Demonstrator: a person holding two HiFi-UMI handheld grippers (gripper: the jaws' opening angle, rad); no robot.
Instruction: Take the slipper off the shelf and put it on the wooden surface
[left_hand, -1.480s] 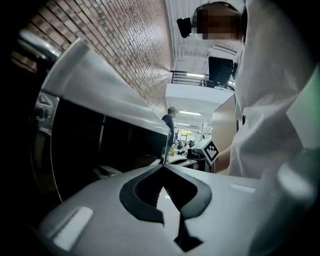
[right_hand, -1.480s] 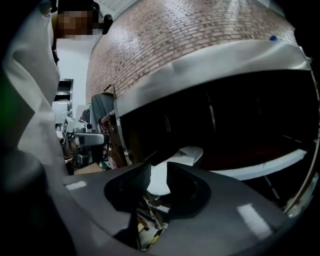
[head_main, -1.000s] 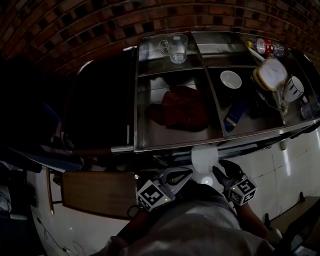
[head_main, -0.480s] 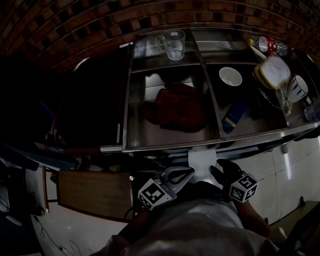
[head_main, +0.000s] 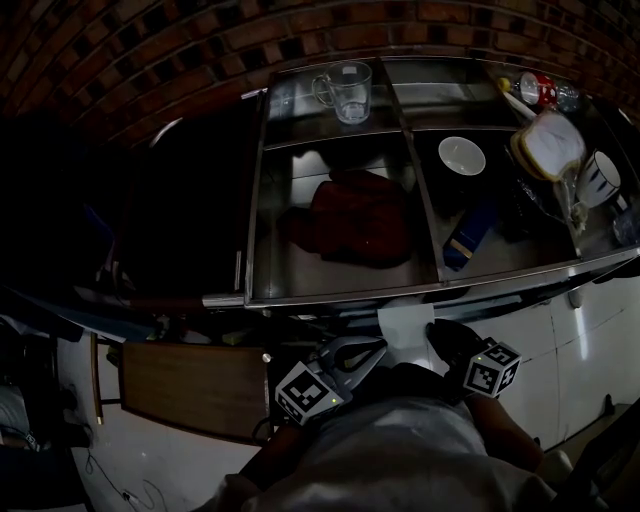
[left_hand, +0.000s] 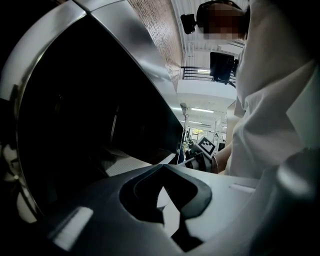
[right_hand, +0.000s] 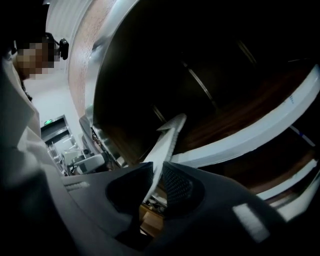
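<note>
The shelf (head_main: 340, 294) stands against the brick wall (head_main: 150, 50); its top left compartment holds a glass mug (head_main: 345, 92), the compartment below that a crumpled cloth (head_main: 355, 218), and the one right of the divider a bowl (head_main: 461, 157) with a flat packet (head_main: 466, 238) before it. At the shelf's right end a bottle (head_main: 540, 90) lies behind a bag (head_main: 548, 143), with a mug (head_main: 597, 178) just right of the bag. The slipper (head_main: 403, 322) is just before the shelf's front edge, under the divider, and the wooden surface (head_main: 190, 385) lies well to its left.
</note>
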